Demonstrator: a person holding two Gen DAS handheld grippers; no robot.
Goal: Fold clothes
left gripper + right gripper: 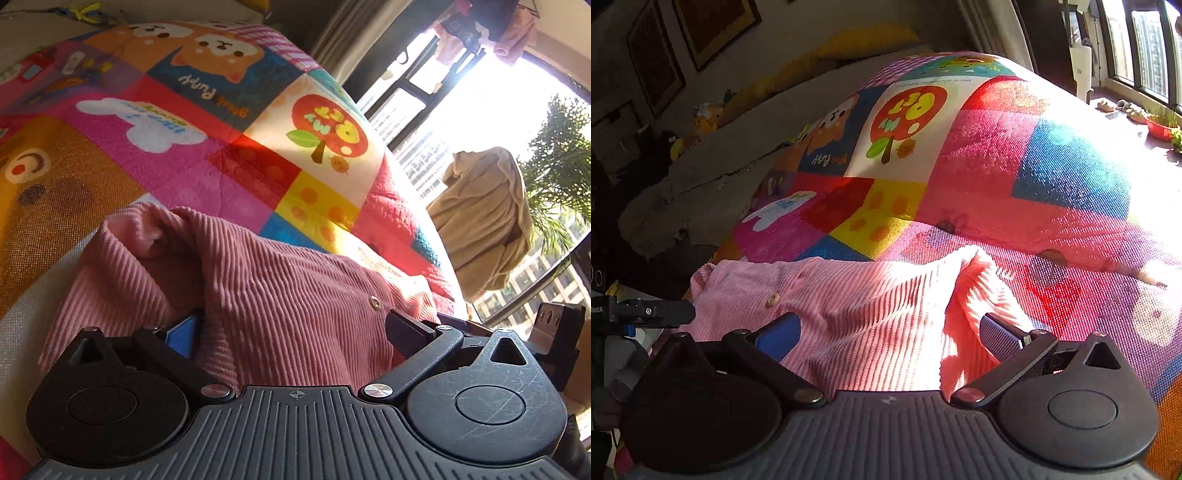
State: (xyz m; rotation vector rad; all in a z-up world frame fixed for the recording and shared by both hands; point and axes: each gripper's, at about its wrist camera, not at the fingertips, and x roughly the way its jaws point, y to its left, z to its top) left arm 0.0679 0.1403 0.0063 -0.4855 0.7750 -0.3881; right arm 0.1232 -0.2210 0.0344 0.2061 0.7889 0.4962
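A pink corduroy shirt (258, 280) with small buttons lies crumpled on a bright patchwork quilt (184, 155). My left gripper (295, 325) is open, its fingers spread wide, and the shirt's cloth bulges between them and drapes over the blue pad of the left finger (183, 332). In the right wrist view the same shirt (868, 302) lies in strong sunlight, with a fold standing up at its right side. My right gripper (890, 332) is also open, with the cloth lying between its wide-set fingers. Each view catches a piece of the other gripper at its edge.
The quilt (997, 155) covers a bed. A beige cloth (480, 221) hangs by the bright window (480, 103) beyond the bed's edge. A yellow pillow (868, 40) and plush toys (701, 122) lie at the bed's far end, with framed pictures on the wall.
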